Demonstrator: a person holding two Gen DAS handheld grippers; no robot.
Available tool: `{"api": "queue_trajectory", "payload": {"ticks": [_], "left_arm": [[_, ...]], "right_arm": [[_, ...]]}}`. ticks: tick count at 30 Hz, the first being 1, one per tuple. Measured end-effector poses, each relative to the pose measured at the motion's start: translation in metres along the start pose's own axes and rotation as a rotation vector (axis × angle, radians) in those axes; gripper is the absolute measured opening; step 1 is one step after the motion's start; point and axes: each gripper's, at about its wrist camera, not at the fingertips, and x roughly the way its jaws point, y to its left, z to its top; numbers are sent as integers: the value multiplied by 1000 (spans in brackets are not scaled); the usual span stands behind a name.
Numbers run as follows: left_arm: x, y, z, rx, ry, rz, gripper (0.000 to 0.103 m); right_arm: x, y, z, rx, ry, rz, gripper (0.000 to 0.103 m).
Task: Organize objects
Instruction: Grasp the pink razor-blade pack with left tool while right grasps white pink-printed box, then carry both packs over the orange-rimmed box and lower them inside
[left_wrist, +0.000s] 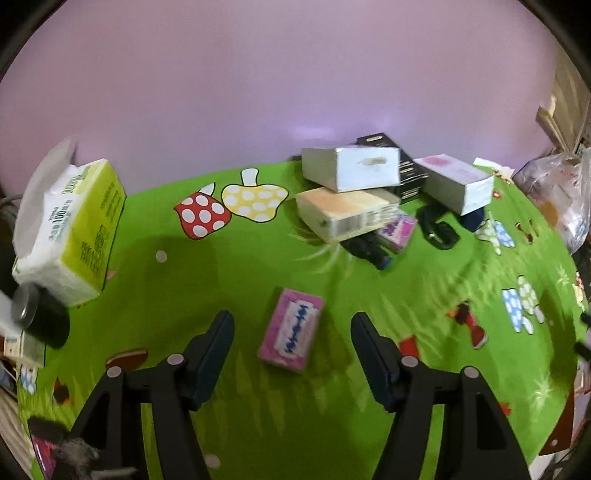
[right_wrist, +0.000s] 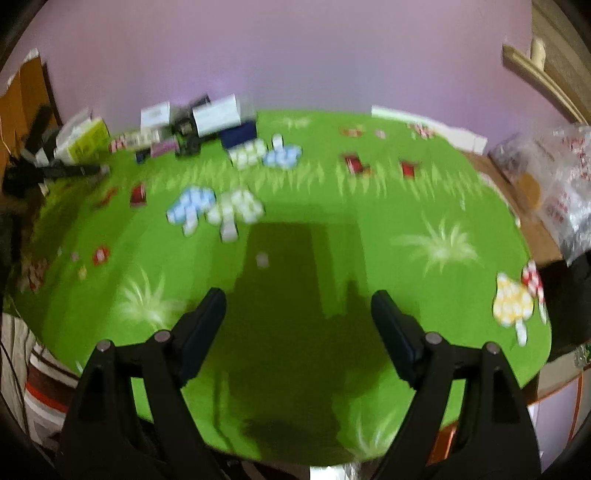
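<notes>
Green mushroom-print mat (left_wrist: 236, 258) on the table, purple wall behind. Pink razor box (left_wrist: 291, 328) lies flat between left gripper (left_wrist: 291, 325) jaws, spread, not touching yet. Right gripper (right_wrist: 298, 306) spread too, empty. Looks like pre-grab; next: lower & squeeze, then move it w/ the box pile (left_wrist: 354, 184).

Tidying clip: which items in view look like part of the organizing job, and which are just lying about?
Likely job items: pink razor-blade box between the left tool fingers, untouched; stacked boxes; small pink box.

Lying about: tissue pack, tape roll, plastic bag. Right tool is empty.
</notes>
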Motion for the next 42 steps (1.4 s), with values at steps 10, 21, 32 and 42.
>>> {"api": "queue_trajectory", "payload": {"ticks": [10, 21, 32, 42], "left_arm": [[5, -7, -15, 47, 2, 4, 33], [-30, 0, -42, -88, -69, -85, 32], [-31, -1, -46, -136, -87, -139, 32], [-39, -9, -53, -136, -109, -168, 32]], "right_arm": [[37, 47, 98, -33, -127, 29, 94], [127, 129, 185, -190, -88, -62, 97], [173, 135, 191, -256, -3, -146, 72], [136, 126, 161, -210, -53, -129, 71]]}}
